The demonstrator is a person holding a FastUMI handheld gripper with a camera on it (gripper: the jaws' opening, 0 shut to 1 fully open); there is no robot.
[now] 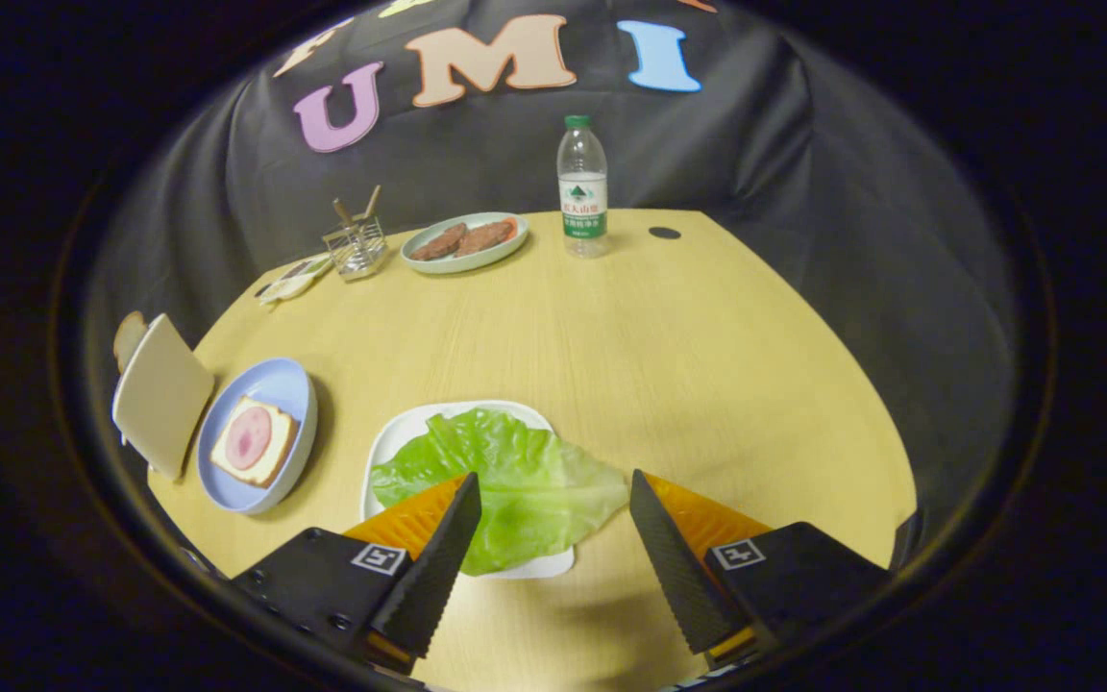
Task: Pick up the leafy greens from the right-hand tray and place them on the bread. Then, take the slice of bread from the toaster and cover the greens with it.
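gripper (553, 505) hovering wide open, straddling the lettuce leaf (505, 481) on its white tray (400, 432); leaf looking light, limp, tearable: pinching the 6 o'clock edge seems best.

Light wood-grain bench (669, 346) with a curved far edge and a dark round cable hole (664, 233) near the back. Black wrinkled cloth wall (784, 163) wraps behind and around both sides. Soft overhead light, faint shadows on the benchtop.
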